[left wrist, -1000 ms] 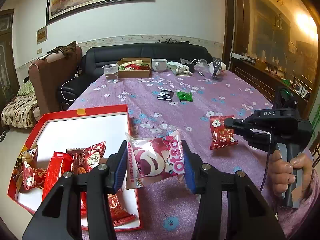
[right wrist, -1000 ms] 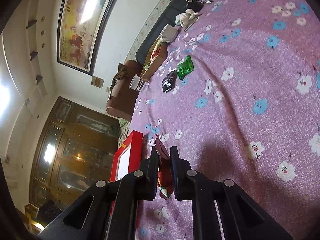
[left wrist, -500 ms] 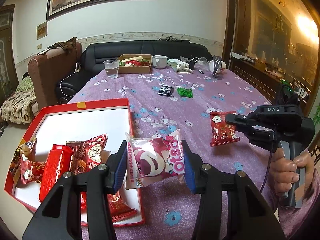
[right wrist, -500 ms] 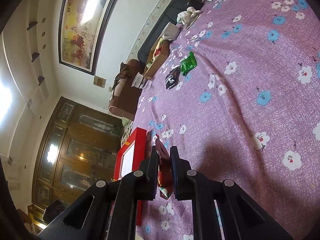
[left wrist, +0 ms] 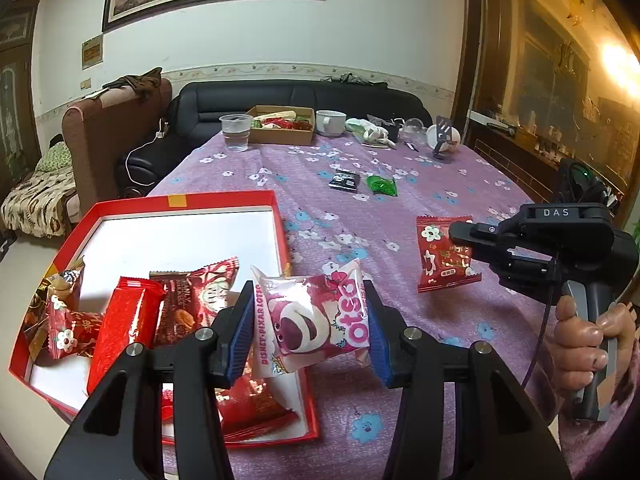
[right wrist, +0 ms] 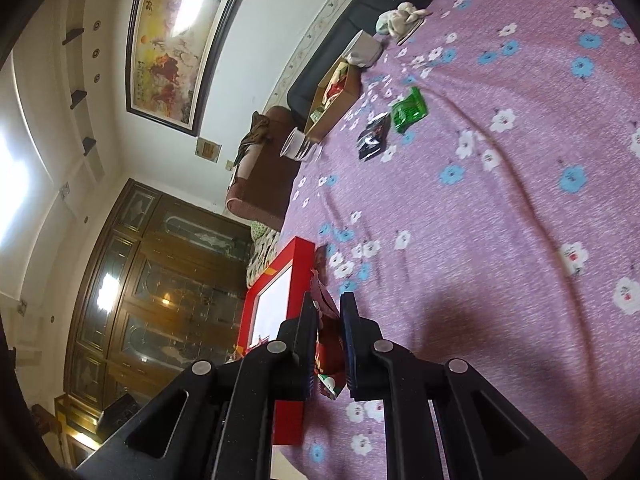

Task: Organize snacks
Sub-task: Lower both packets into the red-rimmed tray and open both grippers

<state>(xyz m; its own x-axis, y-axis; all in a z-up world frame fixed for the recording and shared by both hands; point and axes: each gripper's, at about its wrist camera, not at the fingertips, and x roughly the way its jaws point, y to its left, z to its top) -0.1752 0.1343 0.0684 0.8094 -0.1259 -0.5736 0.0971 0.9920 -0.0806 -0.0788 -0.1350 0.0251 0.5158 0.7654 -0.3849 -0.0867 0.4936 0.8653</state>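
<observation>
Just right of the red box point(left wrist: 280, 232), our left gripper point(left wrist: 310, 320) clamps the pink pack point(left wrist: 312, 316) and our right gripper point(right wrist: 329, 332) the red pack point(left wrist: 438, 260), both seemingly light, crinkly, slippery, best pinched mid-body.

Pink bear snack pack point(left wrist: 316, 320) looks like glossy plastic film, same shiny crinkly wrap on the red packet point(left wrist: 440, 256). Tablecloth point(left wrist: 360, 216) is matt woven cloth. Red box point(left wrist: 224, 200) seems smooth cardboard with a white paper lining. Sofa point(left wrist: 296, 98): shiny black leather.
</observation>
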